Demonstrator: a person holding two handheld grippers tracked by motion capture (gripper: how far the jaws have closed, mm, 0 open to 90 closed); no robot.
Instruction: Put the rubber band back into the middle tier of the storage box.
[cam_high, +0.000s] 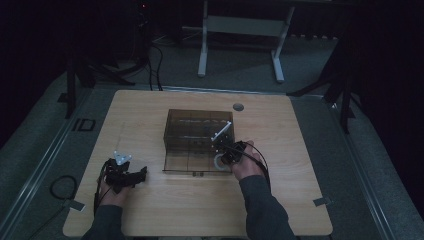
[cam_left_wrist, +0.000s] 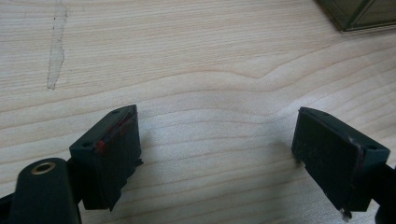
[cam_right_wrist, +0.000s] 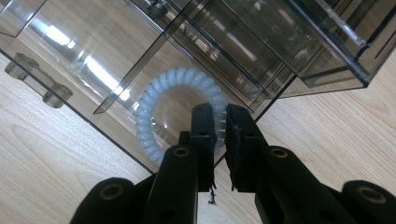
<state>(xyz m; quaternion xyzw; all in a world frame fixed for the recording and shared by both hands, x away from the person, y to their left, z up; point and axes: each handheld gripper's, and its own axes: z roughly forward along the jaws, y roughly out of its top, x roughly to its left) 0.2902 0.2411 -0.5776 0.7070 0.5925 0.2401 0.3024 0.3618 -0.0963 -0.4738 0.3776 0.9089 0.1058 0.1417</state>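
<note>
A white spiral hair tie (cam_right_wrist: 148, 100) lies in the pulled-out drawer (cam_right_wrist: 93, 56) of a smoky transparent box (cam_high: 197, 130). My right gripper (cam_right_wrist: 220, 114) reaches into the drawer's right front corner from above, its jaws pinched on the near side of the ring. In the high view the right gripper (cam_high: 226, 152) sits at the drawer's right end, over the hair tie (cam_high: 218, 161). My left gripper (cam_high: 141, 173) rests on the table at the front left, well apart from the box. Its jaws stand wide open over bare wood (cam_left_wrist: 217, 144) with nothing between them.
The wooden table (cam_high: 290, 200) has free room in front of the box and on both sides. A corner of the box (cam_left_wrist: 364, 14) lies far ahead of the left gripper. A strip of tape residue (cam_left_wrist: 56, 46) marks the wood. A cable hole (cam_high: 238, 107) sits behind the box.
</note>
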